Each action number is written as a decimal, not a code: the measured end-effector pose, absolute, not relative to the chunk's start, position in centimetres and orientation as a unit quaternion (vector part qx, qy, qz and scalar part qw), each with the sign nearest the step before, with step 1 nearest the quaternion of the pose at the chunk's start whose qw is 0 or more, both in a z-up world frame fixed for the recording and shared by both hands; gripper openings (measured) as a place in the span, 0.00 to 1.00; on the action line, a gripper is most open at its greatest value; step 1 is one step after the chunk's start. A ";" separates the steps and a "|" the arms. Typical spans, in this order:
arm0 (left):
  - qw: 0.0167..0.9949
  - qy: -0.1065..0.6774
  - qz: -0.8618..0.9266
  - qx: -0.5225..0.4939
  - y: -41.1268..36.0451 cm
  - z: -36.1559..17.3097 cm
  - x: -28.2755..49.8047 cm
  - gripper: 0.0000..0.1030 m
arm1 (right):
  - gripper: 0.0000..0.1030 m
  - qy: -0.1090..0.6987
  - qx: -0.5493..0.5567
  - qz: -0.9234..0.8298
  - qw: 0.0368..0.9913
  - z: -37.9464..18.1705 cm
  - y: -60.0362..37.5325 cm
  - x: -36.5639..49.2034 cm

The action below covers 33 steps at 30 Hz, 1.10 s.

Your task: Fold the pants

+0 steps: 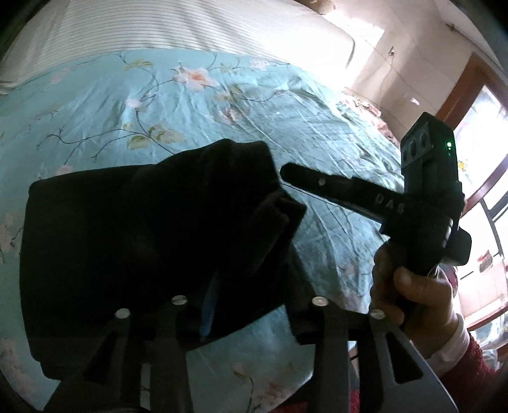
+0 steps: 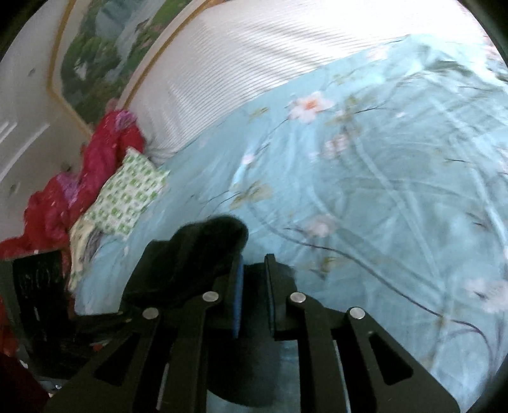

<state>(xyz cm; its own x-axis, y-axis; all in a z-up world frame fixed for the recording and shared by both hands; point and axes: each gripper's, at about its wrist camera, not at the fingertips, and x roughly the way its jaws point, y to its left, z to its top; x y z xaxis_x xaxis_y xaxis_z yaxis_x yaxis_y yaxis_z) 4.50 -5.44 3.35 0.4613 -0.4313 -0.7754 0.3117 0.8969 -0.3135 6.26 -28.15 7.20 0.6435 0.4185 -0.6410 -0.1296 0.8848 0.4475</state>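
Left wrist view showed the black pants [image 1: 133,241] lying folded on the teal floral bedsheet [image 1: 197,108], filling the frame from nine o'clock to the centre. The left gripper [image 1: 250,286] stood with its fingers apart, the dark cloth draped over and between them, so I cannot tell whether either pad actually pressed it. A raised flap of the pants stood at the centre and hid most of the left finger. At three o'clock the right gripper [image 1: 285,170] reached in, held by the person's right hand [image 1: 412,298], its tip just beside the flap's upper edge. Whether that tip touched the cloth I cannot tell. A white striped quilt [image 1: 177,25] lay along twelve o'clock, and a wooden-framed window [image 1: 476,127] glared at two o'clock.

Right wrist view was blurred. The right gripper [image 2: 254,273] had its blue-padded fingers [image 2: 238,286] slightly apart, with a gap between them, and dark fabric of the pants [image 2: 209,241] bunched against the left finger toward eleven o'clock. A green-patterned pillow [image 2: 127,193] and red bedding [image 2: 95,165] lay at nine to ten o'clock, beneath a landscape picture [image 2: 104,54] on the wall.
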 end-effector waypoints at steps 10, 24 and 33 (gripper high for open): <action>0.846 0.468 -0.238 -0.087 -4.0 4.4 3.0 0.50 | 0.61 0.375 0.183 0.123 0.900 9.5 -27.2 4.4; 0.866 0.445 -0.145 -0.176 5.8 5.5 4.0 0.63 | 0.71 0.401 0.151 0.097 0.898 9.6 -23.4 5.0; 0.861 0.443 -0.123 -0.216 9.5 4.6 4.9 0.65 | 0.74 0.426 0.143 0.078 0.890 9.0 -22.3 5.3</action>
<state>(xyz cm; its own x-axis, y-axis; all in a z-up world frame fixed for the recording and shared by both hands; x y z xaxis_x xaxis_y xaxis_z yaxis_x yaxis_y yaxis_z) 4.93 9.51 4.64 0.5769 -0.4024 -0.7108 0.0202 0.8770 -0.4801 5.27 -22.31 9.02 0.6256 0.2610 -0.7352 -0.0168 0.9467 0.3217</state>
